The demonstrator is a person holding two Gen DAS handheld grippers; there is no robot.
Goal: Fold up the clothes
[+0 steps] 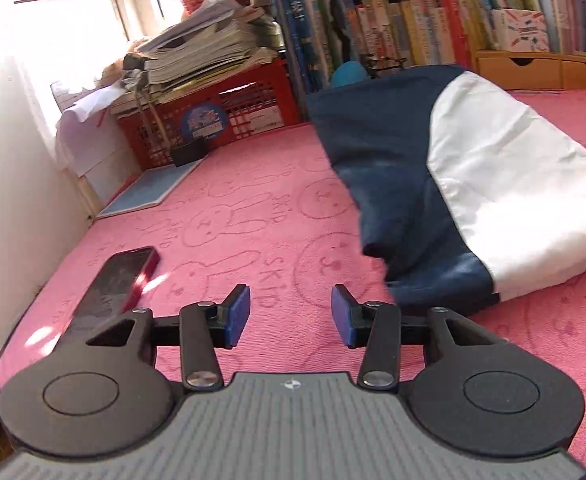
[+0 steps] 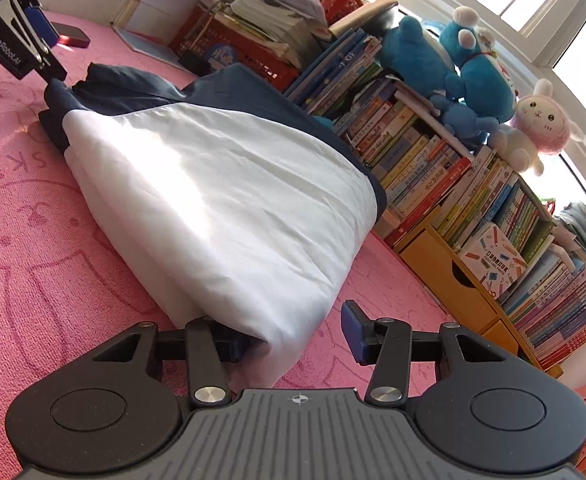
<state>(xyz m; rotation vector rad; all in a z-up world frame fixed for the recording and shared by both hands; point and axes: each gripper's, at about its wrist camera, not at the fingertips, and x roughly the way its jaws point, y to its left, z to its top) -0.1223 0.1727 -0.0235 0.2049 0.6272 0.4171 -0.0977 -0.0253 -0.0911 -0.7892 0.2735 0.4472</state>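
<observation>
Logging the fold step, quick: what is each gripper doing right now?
Left gripper: open, nothing between its fingers.
Right gripper: open around the folded navy-and-white cloth garment; grip cannot be told.

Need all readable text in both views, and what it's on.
"GenRobot.AI": side of the left gripper, seen from the right wrist.
"SKIP": pressed into the pink blanket beside the rabbit outlines, several times.
Round blue sticker on the red crate: characters too blurred to read.
Book spines and the white box on the shelf: print too small to read.
Phone: no text visible.
</observation>
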